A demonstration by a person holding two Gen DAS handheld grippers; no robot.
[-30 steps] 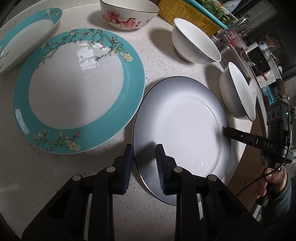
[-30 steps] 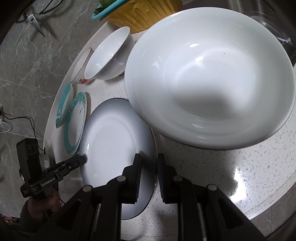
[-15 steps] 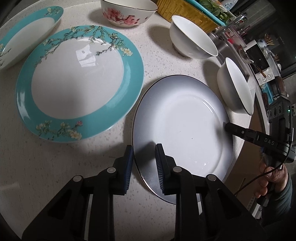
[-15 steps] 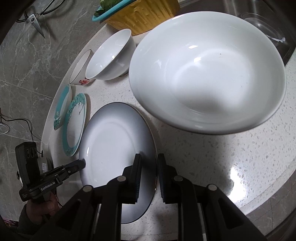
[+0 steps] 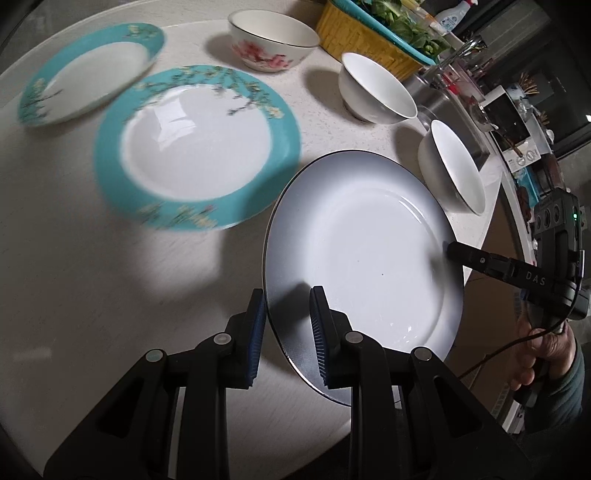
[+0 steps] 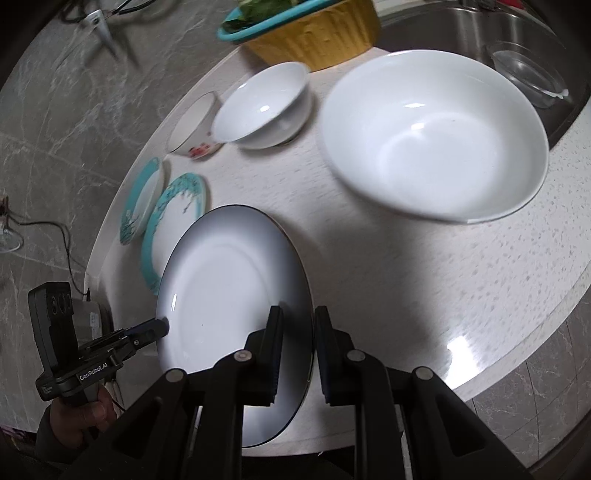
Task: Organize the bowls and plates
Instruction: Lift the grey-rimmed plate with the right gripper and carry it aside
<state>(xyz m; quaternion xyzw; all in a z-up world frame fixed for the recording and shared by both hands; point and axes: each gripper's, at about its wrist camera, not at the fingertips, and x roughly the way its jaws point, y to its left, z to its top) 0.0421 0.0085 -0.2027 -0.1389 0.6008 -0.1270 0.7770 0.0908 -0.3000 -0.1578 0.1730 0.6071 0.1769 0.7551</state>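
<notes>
So both tongs are clamped on the same white plate (image 5: 362, 254), one on each side of its rim. Left gripper (image 5: 286, 332) pinches the near edge in the left wrist view, blue pads either side of the dark rim line, pointing steeply down. Right gripper (image 6: 295, 347) does the same on the opposite edge; in the left view it shows as a black finger tip touching the plate's far right rim, with a hand (image 5: 546, 354) and dark sleeve behind it. In the right view the left tool bites the plate's far left edge, the hand (image 6: 88, 413) that holds it low in the corner.

Plate sits clear of the pale speckled counter (image 5: 74, 258): its shadow lies on the counter to its left, apart from it, and the background is motion-blurred while the plate stays sharp. It tilts slightly, its left edge just beside the nearer teal-rimmed plate (image 5: 195, 147). Second teal plate (image 5: 88, 70) beyond that. Flowered bowl (image 5: 271, 44) and small white bowl (image 5: 373, 88) at the back, by a yellow basket (image 5: 354, 37). Large white bowl (image 6: 432, 136) near the sink (image 6: 443, 29).
</notes>
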